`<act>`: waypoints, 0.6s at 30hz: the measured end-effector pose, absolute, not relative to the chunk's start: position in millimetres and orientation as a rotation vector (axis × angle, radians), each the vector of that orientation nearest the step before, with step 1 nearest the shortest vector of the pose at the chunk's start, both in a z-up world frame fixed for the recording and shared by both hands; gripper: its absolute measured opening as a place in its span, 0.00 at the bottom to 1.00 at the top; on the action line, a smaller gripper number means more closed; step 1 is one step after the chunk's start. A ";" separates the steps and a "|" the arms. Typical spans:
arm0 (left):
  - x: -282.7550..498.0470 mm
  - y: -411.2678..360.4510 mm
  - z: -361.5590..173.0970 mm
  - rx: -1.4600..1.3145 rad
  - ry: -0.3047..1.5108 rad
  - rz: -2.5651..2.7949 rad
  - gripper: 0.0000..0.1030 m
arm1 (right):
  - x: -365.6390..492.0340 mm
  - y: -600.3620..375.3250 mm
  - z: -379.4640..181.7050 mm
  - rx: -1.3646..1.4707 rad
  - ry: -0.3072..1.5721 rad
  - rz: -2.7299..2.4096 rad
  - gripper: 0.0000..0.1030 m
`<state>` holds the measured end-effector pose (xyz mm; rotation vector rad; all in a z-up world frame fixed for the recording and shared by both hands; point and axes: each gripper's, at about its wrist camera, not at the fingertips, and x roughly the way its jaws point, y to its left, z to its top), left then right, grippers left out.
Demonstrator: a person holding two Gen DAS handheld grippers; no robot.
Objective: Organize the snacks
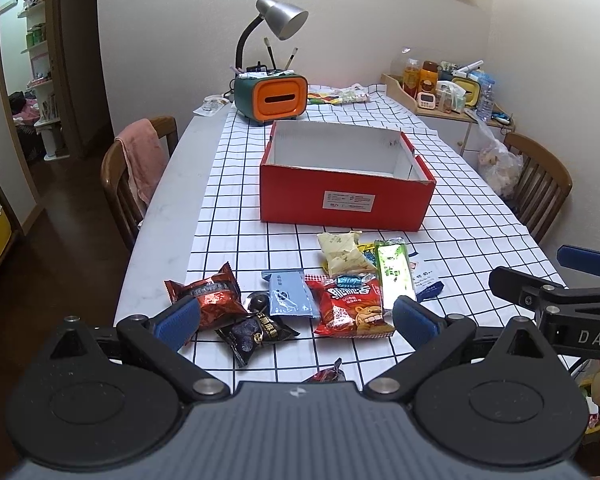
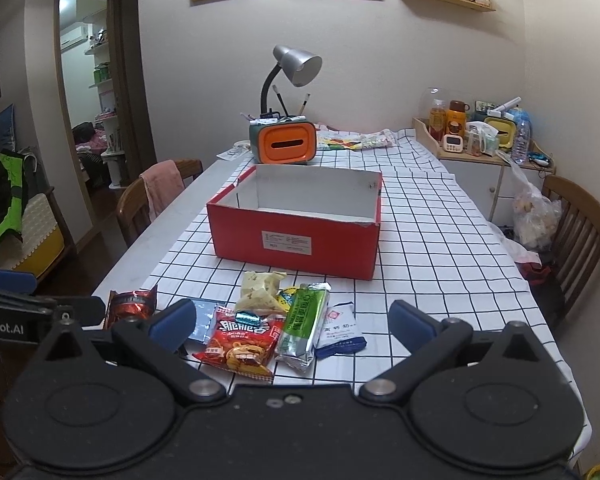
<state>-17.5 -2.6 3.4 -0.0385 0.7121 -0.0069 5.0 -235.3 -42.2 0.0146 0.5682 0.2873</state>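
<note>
Just ahead of left gripper (image 1: 296, 322), snacks (image 1: 292, 304)

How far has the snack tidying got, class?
Done: nothing shows inside the red box, though its floor is hidden. In hand: nothing; the left tool and right tool hang open. Left: every packet, like the green packet, lies on the checked cloth.

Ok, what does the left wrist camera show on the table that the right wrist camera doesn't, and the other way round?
Only the left wrist view shows the black snack packet in front of the open left gripper.

Only the right wrist view shows the whole white and blue sachet beside the green packet.

Both show the red box, the red chip bag and the open right gripper.
</note>
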 end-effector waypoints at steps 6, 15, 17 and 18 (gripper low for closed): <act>-19.6 -2.0 4.7 -0.035 0.704 -0.016 1.00 | 0.9 -232.4 -39.6 0.008 0.559 0.287 1.00; -23.2 0.6 8.0 -0.031 0.684 -0.025 1.00 | -3.7 -230.0 -35.3 0.016 0.532 0.295 1.00; -24.2 1.3 9.1 -0.029 0.678 -0.028 1.00 | -4.1 -229.5 -34.6 0.021 0.530 0.304 0.99; -24.6 1.3 9.6 -0.026 0.674 -0.028 1.00 | -3.8 -229.3 -34.7 0.021 0.530 0.306 0.99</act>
